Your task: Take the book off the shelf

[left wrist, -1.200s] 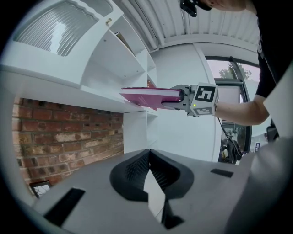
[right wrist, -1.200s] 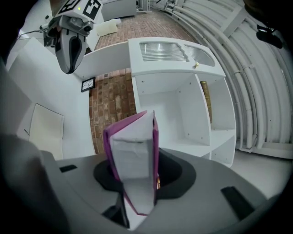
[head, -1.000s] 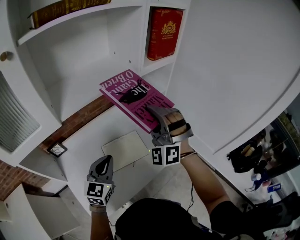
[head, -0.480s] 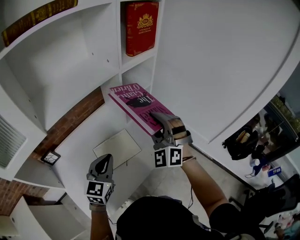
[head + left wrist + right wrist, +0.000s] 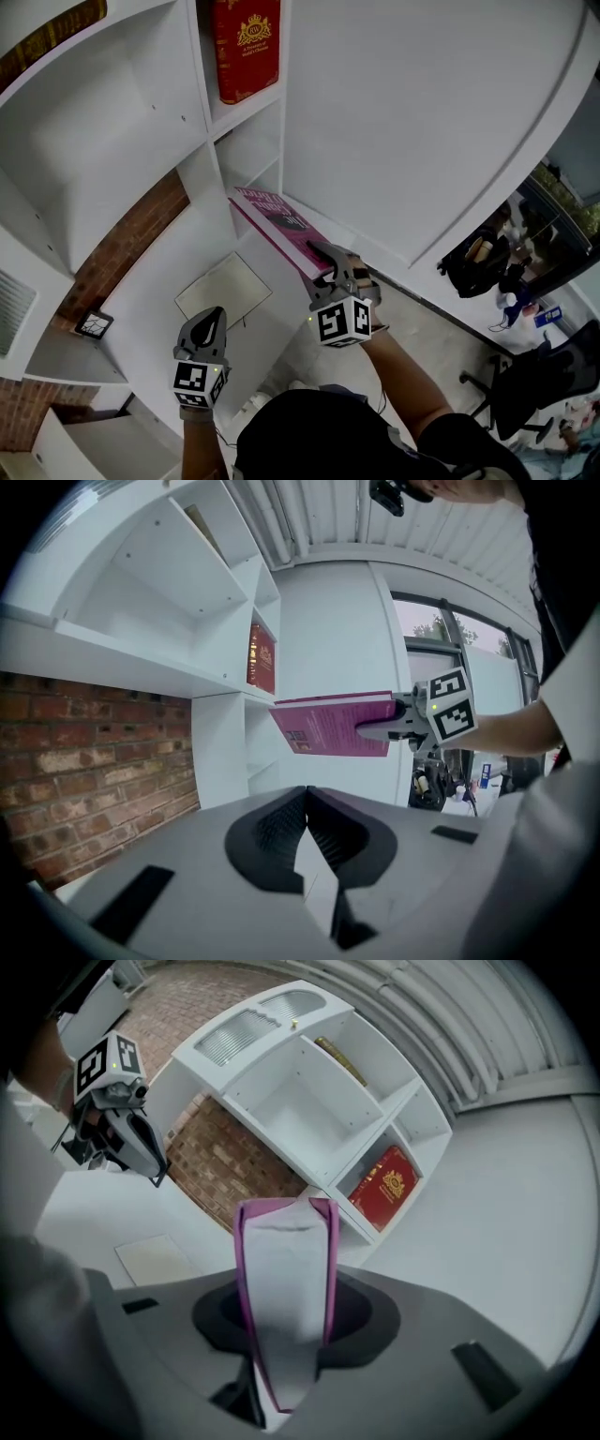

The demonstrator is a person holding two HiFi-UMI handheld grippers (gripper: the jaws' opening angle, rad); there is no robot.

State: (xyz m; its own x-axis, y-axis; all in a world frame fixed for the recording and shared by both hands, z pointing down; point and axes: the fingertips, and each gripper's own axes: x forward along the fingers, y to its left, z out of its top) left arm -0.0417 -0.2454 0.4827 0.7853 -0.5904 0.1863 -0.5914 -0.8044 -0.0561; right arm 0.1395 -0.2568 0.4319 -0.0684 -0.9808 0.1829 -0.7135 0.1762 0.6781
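head view: my right gripper [image 5: 325,259] is clamped on the near end of the magenta book [image 5: 270,217], which slants away from me in the air in front of the white shelf [image 5: 112,141], resting on nothing; its far end is near the lowest opening under the red book [image 5: 246,47], which stands upright in a narrow compartment. my left gripper [image 5: 210,324] hangs lower and to the left, well apart from the book, over a white table [image 5: 155,328] with a pale sheet [image 5: 223,286] lying flat on it. a strip of brick wall [image 5: 127,246] shows behind the shelf

left gripper view: my jaws are together with nothing between them. beyond them the magenta book is held out about level by my other gripper, gripped at its right end, with the shelf and the red book behind it and brick to the left

right gripper view: the book stands edge-on between my jaws, white page edges towards the camera and a magenta cover on each side, both pads pressing on the covers. past it are the shelf's compartments, the red book in one of them
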